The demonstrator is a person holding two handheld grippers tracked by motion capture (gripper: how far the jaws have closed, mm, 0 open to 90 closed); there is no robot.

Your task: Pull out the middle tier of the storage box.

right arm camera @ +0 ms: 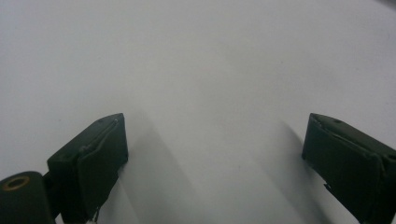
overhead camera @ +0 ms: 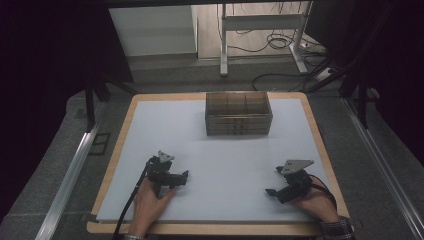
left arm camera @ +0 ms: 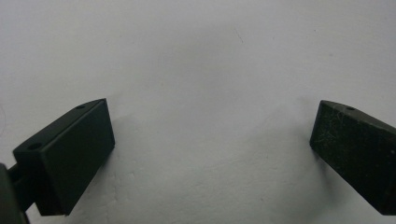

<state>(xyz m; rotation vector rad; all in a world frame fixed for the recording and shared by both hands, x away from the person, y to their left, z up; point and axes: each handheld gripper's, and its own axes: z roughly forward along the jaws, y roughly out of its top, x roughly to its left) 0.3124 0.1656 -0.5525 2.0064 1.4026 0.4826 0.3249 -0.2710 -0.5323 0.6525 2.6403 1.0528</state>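
The person's arms are cut off at the bottom edge of the high view, so just 2 hands and a patterned cuff at the right wrist show. The far room is dim; cables on the floor and the legs of a metal frame are hard to make out.

The left claw (overhead camera: 169,176) rests on the white sheet (overhead camera: 225,160) near the front left of the desk (overhead camera: 129,117), a black cable trailing back past the hand. In the left gripper view its 2 flat, matte black blocks (left arm camera: 70,158) stand wide apart with nothing between them, just smooth white surface.

The right claw (overhead camera: 272,181) sits near the front right, under a grey 3-cornered plate. Its rubbery black pads (right arm camera: 91,163) also stand wide, holding nothing.

The box (overhead camera: 238,113) stands at the far middle of the sheet, well apart from both claws. It is smoky, see-through plastic, rectangular, with inner dividers; its contents cannot be told.
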